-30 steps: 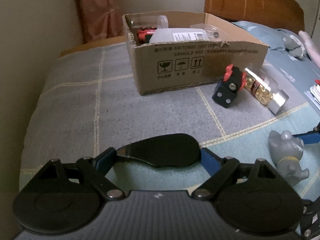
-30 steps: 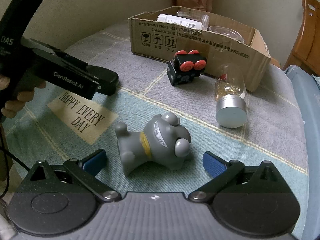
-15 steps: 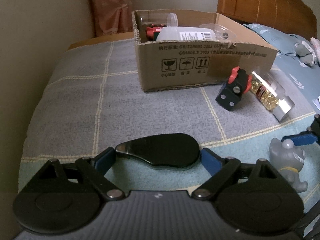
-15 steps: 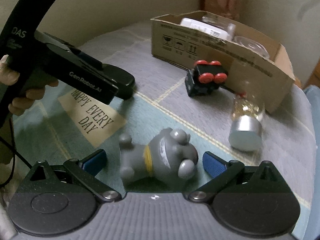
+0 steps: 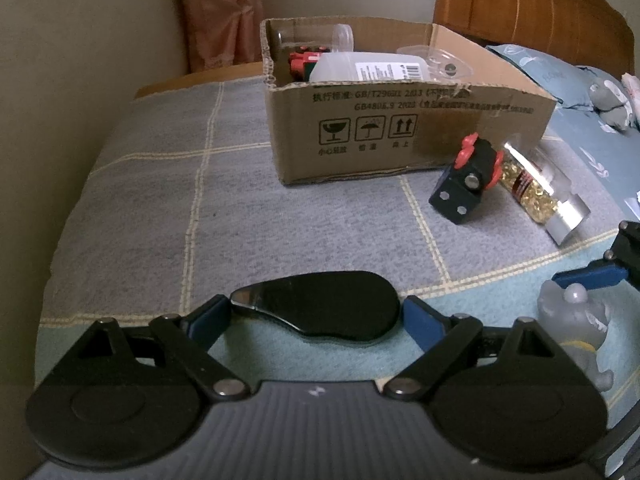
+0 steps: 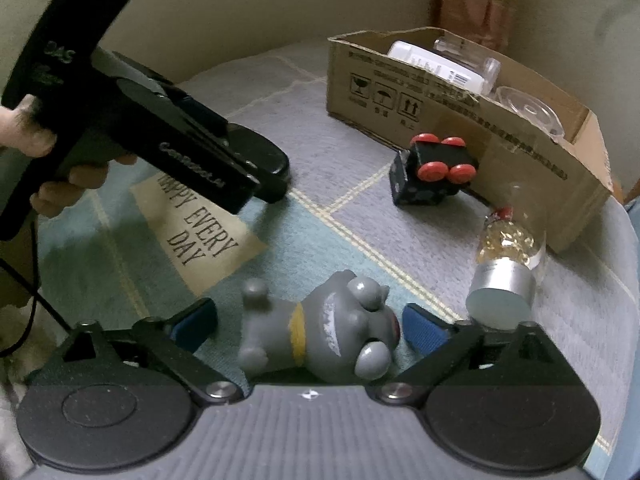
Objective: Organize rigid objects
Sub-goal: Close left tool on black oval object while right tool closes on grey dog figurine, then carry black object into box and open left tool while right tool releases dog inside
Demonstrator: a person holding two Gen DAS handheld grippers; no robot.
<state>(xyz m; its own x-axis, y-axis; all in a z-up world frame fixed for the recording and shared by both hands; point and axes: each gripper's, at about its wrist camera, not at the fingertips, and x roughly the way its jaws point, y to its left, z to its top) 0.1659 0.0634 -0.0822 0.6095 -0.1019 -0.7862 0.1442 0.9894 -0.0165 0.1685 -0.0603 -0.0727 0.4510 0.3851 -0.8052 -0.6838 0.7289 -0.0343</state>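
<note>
My left gripper is shut on a flat, glossy black oval case, a blue pad touching each end. The right wrist view shows that case held just above the bedspread. A grey toy dog with a yellow collar lies on its back between the closing jaws of my right gripper. The right pad is close to its head and the left pad stands apart from its foot. A black block with red knobs and a clear jar of gold flakes lie in front of the open cardboard box.
The box holds a white labelled bottle, clear plastic tubs and a red-and-black item. A "HAPPY EVERY DAY" patch marks the bedspread. A wooden headboard and a grey plush are at the far right. A wall runs along the bed's left side.
My right gripper has rolled and moved in over the toy dog, which now lies deeper between its narrower jaws. The left gripper has stayed put with the black case.
</note>
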